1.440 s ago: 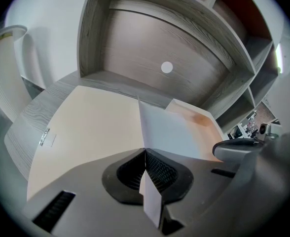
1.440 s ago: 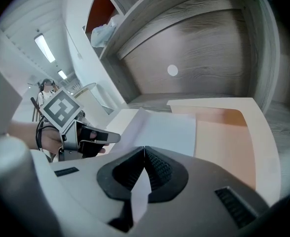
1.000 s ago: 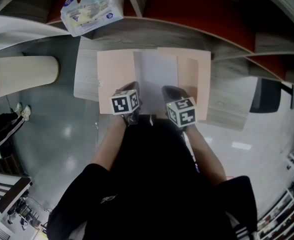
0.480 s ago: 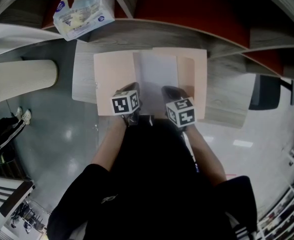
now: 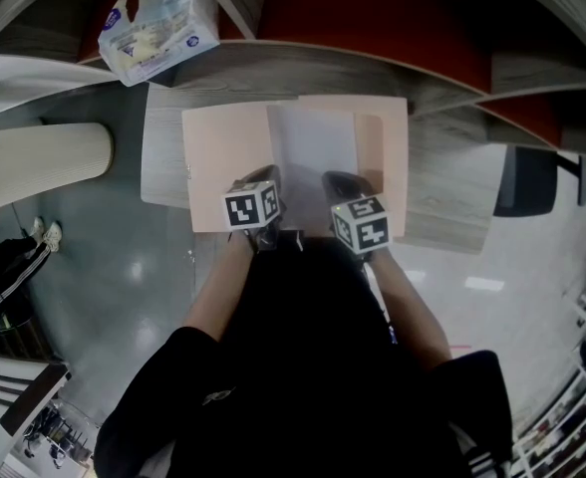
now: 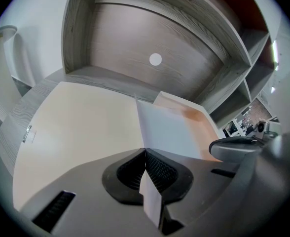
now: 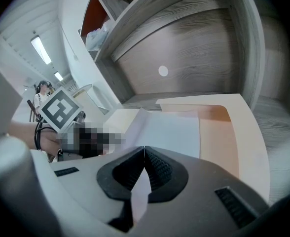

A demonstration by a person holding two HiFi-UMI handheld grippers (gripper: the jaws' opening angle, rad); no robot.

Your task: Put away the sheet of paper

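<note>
**A:** Where is the sheet of paper [image 5: 313,147]?

**B:** On the open peach folder [image 5: 223,157], which lies flat on the grey wood-grain surface [image 5: 452,197], just in front of the person. The white sheet covers the folder's middle and part of its right-hand leaf. The left-hand leaf is bare.

**A:** Who has hold of it?

**B:** Both grippers, at its near edge. In the left gripper view, the jaws of the left gripper [image 6: 145,154] are closed on the paper, and a strip of it runs back between the ribbed pads toward the camera. The right gripper [image 7: 144,149] shows the same: jaws pressed together with the white edge pinched between them.

**A:** How do the two stand?

**B:** Side by side and near each other, one at each near corner of the sheet, both tilted down and away from the person. Each marker cube faces up toward the head camera.

**A:** Is the sheet flat?

**B:** Mostly. Its left edge looks slightly lifted off the folder. A darker peach strip of the right-hand leaf shows beside the sheet's right edge. Whether the paper is tucked under anything there, I cannot tell.

**A:** Anything else about?

**B:** Grey shelving [image 6: 110,43] rises behind the surface, and a packet in clear wrapping [image 5: 158,28] sits up at the left.
</note>
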